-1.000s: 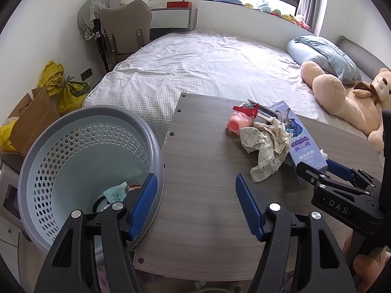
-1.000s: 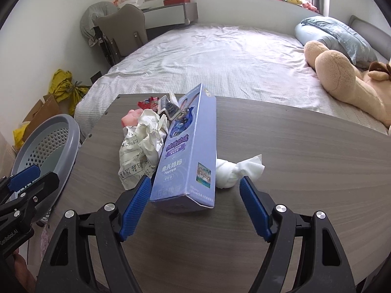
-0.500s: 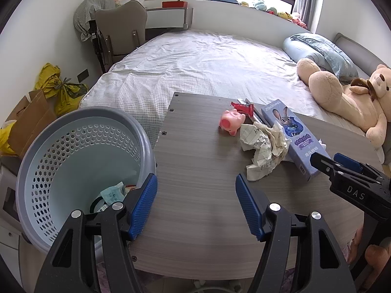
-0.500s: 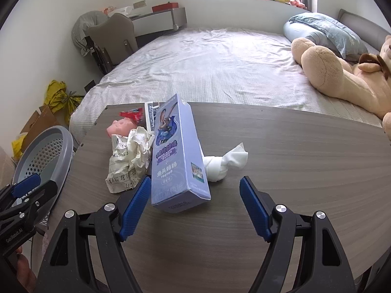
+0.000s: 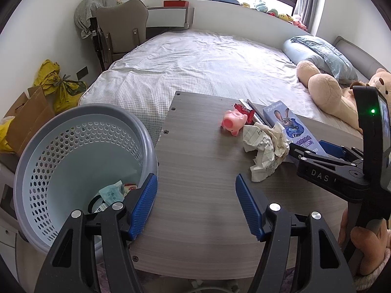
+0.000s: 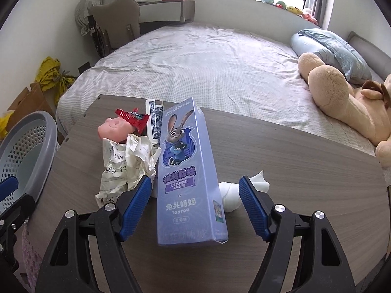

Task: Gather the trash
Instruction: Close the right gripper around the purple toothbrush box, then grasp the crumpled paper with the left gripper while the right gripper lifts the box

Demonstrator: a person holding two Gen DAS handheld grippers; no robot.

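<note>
A tall purple box with a cartoon rabbit (image 6: 188, 171) lies on the wooden table (image 6: 293, 171), its near end between the jaws of my right gripper (image 6: 194, 205). The jaws are closing and the blue pads stand clear of the box on both sides. Crumpled lined paper (image 6: 124, 166) sits against the box's left side, a white tissue wad (image 6: 232, 195) against its right. My left gripper (image 5: 195, 202) hangs open and empty over the table's near edge, beside the grey perforated basket (image 5: 97, 112), which holds some wrappers (image 5: 111, 193).
Behind the paper lie a pink pig toy (image 6: 111, 130), a red wrapper (image 6: 133, 119) and a card pack (image 6: 154, 117). A bed (image 6: 207, 61) with a large teddy bear (image 6: 342, 97) lies beyond the table. Cardboard and yellow bags (image 5: 56, 85) stand by the left wall.
My right gripper has moved forward along the table, so the purple box's near end now lies between its jaws, which stand slightly narrower. The left gripper has kept still.
</note>
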